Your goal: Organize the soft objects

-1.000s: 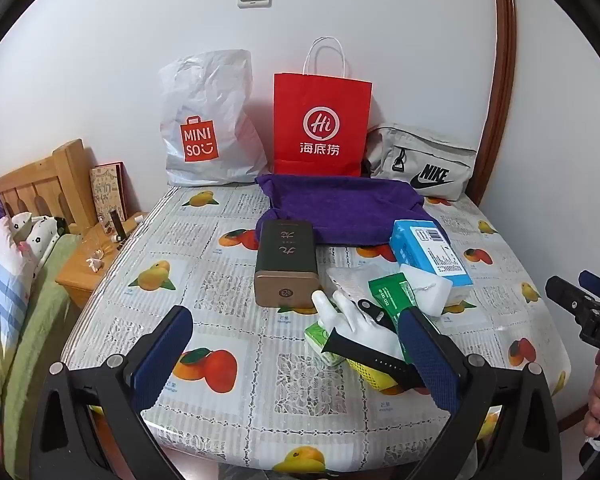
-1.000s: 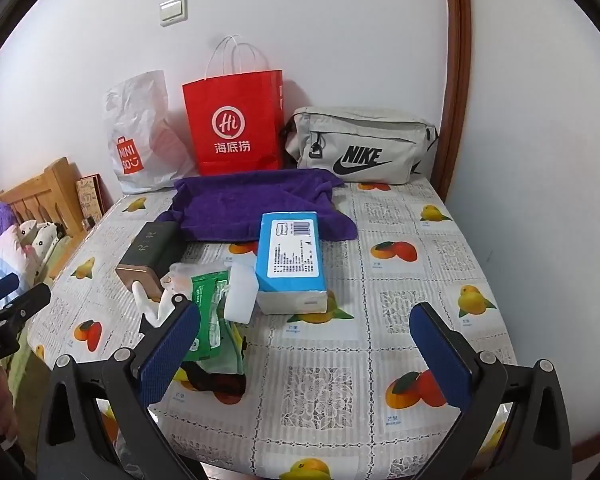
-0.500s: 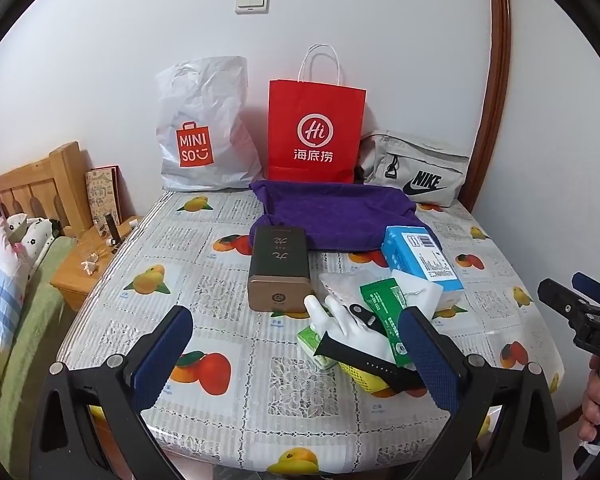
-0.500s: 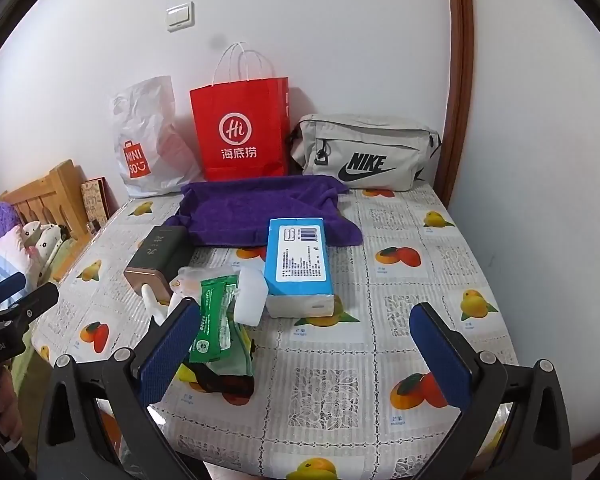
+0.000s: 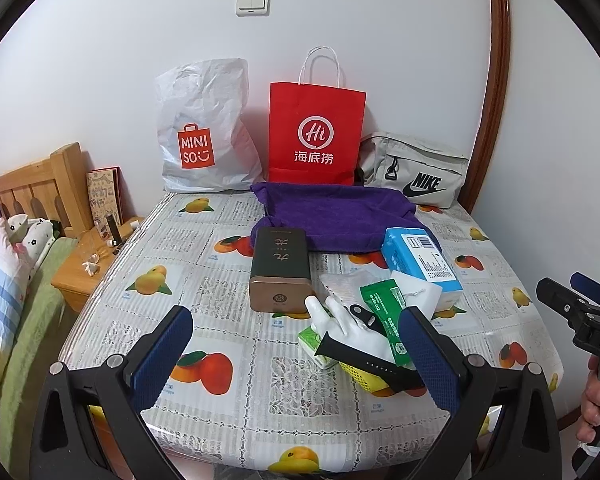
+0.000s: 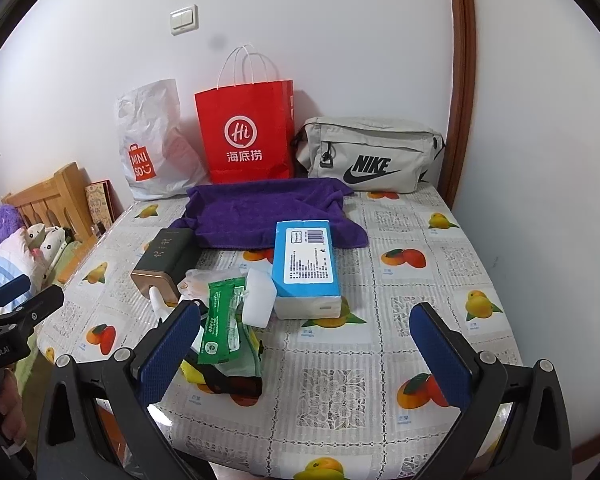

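Fruit-print table is cluttered; both grippers, left and right, gape empty: approach the purple towel low, pinching one edge.

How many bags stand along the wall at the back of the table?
3. The white Miniso plastic bag is leftmost, the red paper bag stands in the middle, and the grey Nike bag lies rightmost. Nothing seems hidden behind them, though I can't be sure.
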Motion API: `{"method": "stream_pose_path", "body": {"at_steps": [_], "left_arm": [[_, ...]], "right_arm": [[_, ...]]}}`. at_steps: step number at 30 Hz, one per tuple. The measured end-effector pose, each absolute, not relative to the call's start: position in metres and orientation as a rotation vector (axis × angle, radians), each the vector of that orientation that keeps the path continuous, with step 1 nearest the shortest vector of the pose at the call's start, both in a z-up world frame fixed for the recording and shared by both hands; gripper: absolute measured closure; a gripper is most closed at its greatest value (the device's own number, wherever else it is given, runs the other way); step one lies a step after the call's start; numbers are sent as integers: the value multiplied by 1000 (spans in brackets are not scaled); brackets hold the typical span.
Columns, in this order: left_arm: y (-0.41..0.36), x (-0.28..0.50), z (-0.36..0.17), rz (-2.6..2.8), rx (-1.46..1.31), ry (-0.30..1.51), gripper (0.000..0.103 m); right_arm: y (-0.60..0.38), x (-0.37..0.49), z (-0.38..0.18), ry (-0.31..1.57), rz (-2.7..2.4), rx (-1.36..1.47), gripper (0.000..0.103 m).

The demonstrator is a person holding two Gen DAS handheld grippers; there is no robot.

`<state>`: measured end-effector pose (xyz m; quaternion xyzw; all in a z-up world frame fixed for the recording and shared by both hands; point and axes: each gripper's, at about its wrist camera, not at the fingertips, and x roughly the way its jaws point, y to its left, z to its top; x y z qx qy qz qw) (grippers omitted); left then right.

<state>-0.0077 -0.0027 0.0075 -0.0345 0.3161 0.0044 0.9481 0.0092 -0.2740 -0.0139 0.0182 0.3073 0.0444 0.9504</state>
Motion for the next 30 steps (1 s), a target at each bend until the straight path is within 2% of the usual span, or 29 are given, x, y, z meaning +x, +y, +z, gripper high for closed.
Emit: {"method": "stream_pose_path", "body": {"at_steps": [30], "left_arm": [[5,-9,14,16,-74,645,0]], "right_arm": [[-269,10,-12,625,107,31,0]]}}
